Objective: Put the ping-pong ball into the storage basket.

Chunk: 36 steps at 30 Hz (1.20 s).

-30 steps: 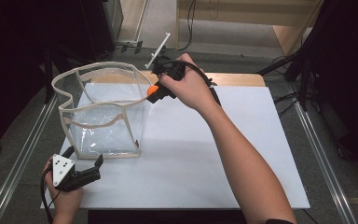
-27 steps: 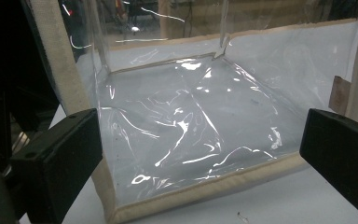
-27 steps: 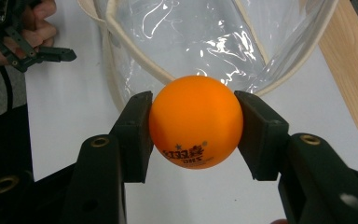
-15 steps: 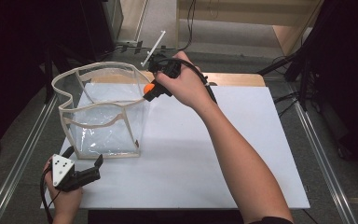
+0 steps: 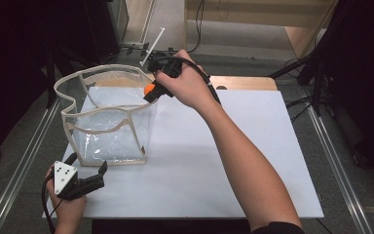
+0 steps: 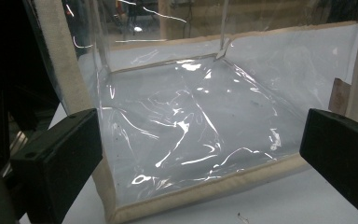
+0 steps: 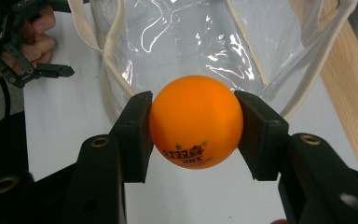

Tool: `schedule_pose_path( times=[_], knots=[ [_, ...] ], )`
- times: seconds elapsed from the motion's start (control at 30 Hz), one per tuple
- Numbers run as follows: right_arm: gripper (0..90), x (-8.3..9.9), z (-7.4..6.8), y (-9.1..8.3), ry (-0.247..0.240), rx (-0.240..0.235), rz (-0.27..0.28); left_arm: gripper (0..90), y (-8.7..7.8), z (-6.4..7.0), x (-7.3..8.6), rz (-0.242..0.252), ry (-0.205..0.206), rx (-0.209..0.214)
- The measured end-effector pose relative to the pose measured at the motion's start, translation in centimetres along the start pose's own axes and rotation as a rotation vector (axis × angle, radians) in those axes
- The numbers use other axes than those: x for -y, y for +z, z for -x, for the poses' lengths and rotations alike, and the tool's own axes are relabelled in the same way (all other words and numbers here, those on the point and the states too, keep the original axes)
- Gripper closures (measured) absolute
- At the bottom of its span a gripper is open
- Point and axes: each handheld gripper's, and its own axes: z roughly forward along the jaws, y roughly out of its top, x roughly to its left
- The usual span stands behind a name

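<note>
An orange ping-pong ball (image 7: 196, 122) sits clamped between the jaws of my right gripper (image 7: 195, 135). In the high view that ball (image 5: 149, 89) hangs at the far right rim of a clear plastic bag with cream trim (image 5: 108, 117), held there by the right gripper (image 5: 152, 93). The bag stands open and upright on the white table. My left gripper (image 5: 91, 168) rests near the table's front left corner, just in front of the bag, open with nothing between its jaws. Its own view looks through the bag's clear wall (image 6: 191, 126) at the bag's floor.
A white sheet (image 5: 233, 146) covers the table, with a wooden strip (image 5: 243, 83) along its far edge. Metal rails (image 5: 331, 146) run down both sides. A white rod (image 5: 152, 45) stands behind the bag. Cables lie on the floor beyond.
The right gripper has carried the ball a little left and away, up to the bag's far right rim. The left gripper has stayed in place.
</note>
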Motion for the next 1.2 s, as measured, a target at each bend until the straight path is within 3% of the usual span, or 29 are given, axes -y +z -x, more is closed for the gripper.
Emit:
schedule_pose_path(
  times=[0.7,0.83,1.0,1.2],
  knots=[
    [47.7,-1.03,0.66,0.76,0.009,0.014,0.005,0.0,0.03,0.02,0.0,0.0,-0.002,0.005],
    [47.2,-0.99,0.84,0.89,0.022,0.039,0.011,0.0,0.0,0.0,-0.01,0.0,-0.002,0.004],
    [31.6,-0.88,0.74,0.8,0.037,0.07,0.012,0.0,0.01,0.0,-0.01,-0.001,-0.003,0.005],
    [19.9,-0.43,0.51,0.14,0.044,0.081,0.024,0.0,0.02,0.0,0.0,0.0,-0.003,0.006]
  ],
)
